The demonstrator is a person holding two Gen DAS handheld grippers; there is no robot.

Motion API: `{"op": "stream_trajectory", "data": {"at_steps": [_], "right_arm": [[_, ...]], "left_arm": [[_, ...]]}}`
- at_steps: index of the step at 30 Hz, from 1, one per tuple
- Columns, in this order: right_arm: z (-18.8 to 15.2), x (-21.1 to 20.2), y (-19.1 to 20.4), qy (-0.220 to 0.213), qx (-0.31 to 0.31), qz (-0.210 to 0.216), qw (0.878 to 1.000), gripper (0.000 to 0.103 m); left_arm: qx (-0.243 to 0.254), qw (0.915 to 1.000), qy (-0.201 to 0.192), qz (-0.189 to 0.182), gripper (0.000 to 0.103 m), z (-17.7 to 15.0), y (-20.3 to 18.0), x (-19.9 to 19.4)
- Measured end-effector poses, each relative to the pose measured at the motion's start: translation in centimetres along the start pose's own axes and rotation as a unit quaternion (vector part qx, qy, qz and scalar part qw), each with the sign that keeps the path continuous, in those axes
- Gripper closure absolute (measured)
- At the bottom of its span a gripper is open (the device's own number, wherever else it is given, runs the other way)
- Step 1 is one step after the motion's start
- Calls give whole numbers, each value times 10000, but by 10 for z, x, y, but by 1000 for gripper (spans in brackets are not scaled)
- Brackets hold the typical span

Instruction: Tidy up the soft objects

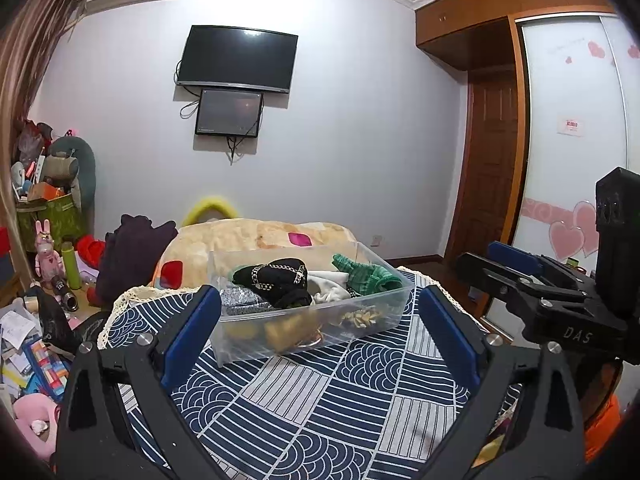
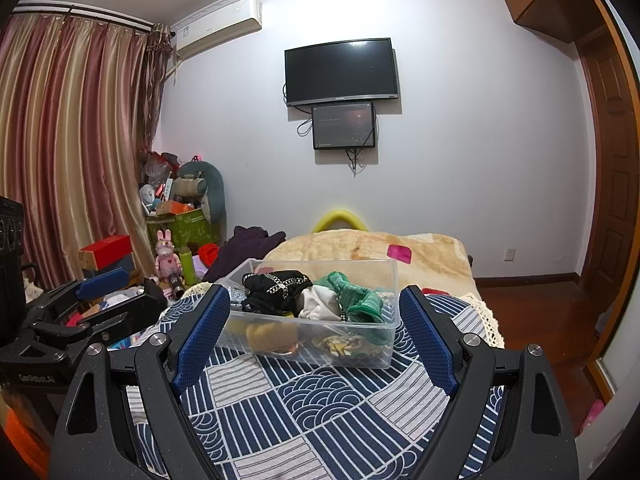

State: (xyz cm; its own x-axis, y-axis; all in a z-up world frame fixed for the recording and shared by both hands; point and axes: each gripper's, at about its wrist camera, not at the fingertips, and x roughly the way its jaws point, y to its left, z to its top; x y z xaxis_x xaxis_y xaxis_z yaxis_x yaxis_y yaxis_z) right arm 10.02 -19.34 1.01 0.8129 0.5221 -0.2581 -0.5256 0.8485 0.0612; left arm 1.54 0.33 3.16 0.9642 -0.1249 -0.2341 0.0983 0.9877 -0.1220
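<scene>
A clear plastic bin [image 1: 248, 344] stands on the table with the blue patterned cloth [image 1: 320, 408]. It holds soft items: a black one with a chain [image 1: 276, 276], a white one [image 1: 328, 286], a green knit one [image 1: 366, 276], a grey one [image 1: 240, 300], yellow ones underneath. The bin also shows in the right wrist view [image 2: 360, 354], with the black [image 2: 276, 288], white [image 2: 318, 302] and green [image 2: 354, 294] items. My left gripper [image 1: 320, 320] is open and empty, just short of the bin. My right gripper [image 2: 316, 324] is open and empty, at the bin's near side.
A beige blanket [image 1: 256, 236] covers the bed behind the table. A dark purple garment [image 1: 132, 252] lies at its left. Cluttered toys and boxes [image 1: 44, 216] fill the left floor. The right gripper's body [image 1: 560, 296] is beside the left one. A wardrobe [image 1: 572, 120] is at right.
</scene>
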Motion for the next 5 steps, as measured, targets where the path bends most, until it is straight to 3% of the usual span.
{"op": "stream_trajectory", "data": {"at_steps": [5], "right_arm": [[0, 0, 0, 1, -1, 0, 10000, 18]], "left_arm": [[-72, 10000, 36, -31, 3, 1, 2, 0]]}}
